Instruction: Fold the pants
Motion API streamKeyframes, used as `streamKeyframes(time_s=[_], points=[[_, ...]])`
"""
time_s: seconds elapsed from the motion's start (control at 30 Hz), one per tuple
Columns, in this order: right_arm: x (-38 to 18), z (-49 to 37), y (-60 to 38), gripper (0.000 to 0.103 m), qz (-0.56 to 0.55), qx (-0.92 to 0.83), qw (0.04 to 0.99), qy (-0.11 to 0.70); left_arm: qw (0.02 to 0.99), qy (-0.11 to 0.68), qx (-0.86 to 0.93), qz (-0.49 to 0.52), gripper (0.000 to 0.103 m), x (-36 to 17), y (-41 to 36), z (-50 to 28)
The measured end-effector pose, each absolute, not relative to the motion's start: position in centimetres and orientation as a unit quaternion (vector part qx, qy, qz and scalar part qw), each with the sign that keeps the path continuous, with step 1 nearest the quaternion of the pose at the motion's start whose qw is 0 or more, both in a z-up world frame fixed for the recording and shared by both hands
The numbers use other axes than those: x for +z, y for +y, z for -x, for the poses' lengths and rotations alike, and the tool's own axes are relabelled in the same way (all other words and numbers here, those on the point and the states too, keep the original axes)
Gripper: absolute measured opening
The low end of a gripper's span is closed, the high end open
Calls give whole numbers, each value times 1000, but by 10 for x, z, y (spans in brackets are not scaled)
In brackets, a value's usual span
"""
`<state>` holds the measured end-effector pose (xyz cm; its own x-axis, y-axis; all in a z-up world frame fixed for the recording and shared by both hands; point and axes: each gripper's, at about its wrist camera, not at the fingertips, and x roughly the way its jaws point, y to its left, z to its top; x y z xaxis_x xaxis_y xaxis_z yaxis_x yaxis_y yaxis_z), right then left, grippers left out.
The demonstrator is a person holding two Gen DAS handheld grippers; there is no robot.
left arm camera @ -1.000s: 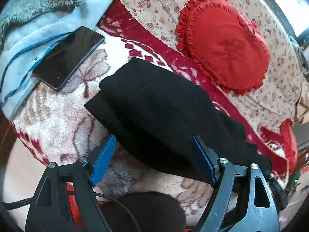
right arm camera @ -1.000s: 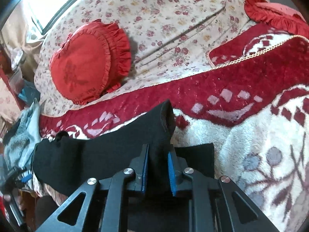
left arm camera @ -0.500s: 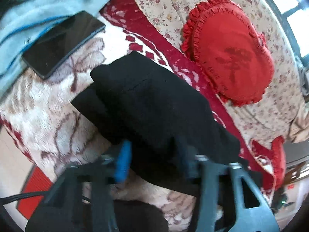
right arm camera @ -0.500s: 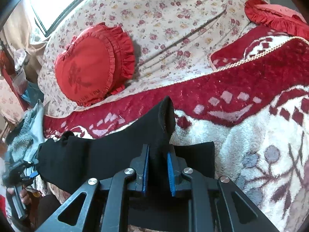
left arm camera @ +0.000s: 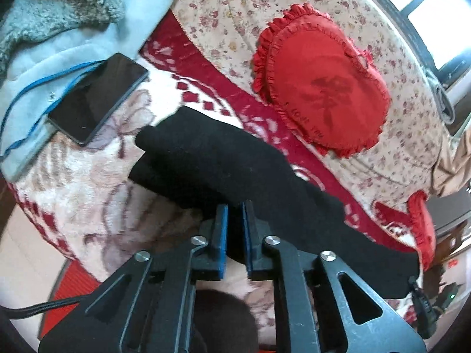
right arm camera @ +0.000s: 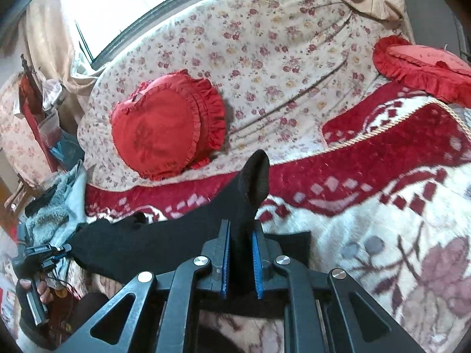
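Note:
The black pants [left arm camera: 223, 158] lie folded lengthwise across the red-and-white plush blanket [left arm camera: 88, 182]. My left gripper [left arm camera: 235, 206] is shut on the near edge of the pants. In the right wrist view the pants [right arm camera: 164, 235] stretch to the left. My right gripper [right arm camera: 240, 223] is shut on the other end, with a fold of black cloth [right arm camera: 255, 176] sticking up between its blue pads. The left gripper also shows in the right wrist view [right arm camera: 44, 256], at the far left end of the pants.
A black phone [left arm camera: 98, 97] with a blue cable [left arm camera: 35, 94] lies on a pale blue fleece [left arm camera: 38, 58] at the left. A red heart-shaped cushion [left arm camera: 321, 88] rests on the floral cover [right arm camera: 279, 58]. A second red cushion [right arm camera: 424, 67] lies at the right.
My left gripper was open around the near edge of the pants and has shut on it. My right gripper has stayed shut on the pants and lifted its end slightly.

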<state>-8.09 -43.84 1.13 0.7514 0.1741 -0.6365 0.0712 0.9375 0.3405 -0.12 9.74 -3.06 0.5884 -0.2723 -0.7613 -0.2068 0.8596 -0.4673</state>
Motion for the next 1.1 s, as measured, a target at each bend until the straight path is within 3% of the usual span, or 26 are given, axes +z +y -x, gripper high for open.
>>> streamKeyframes(time_s=[0.27,0.4,0.43,0.47,0.5,0.57,0.9,1.1], points=[[-70,65,-466,11,-183,-56,873,449,827,490,26,274,7,-70,127,4],[-53,74,-468,13,-185,-75,885,421,841,477,26,253,10,-52,131,14],[-45,72,-463,13,-174,-69,890,417,845,475,29,245,14,-48,130,15],[-34,71,-454,16,-162,-56,896,411,849,472,29,237,25,-43,129,17],[-25,70,-443,23,-154,-36,901,403,851,470,28,233,39,-41,128,18],[-11,62,-415,40,-153,29,908,389,854,465,27,231,51,-38,127,20],[-16,7,-182,41,-28,332,853,403,850,478,77,208,52,-62,139,5],[-47,-7,-64,41,104,397,815,408,834,508,93,194,52,-85,152,-9]])
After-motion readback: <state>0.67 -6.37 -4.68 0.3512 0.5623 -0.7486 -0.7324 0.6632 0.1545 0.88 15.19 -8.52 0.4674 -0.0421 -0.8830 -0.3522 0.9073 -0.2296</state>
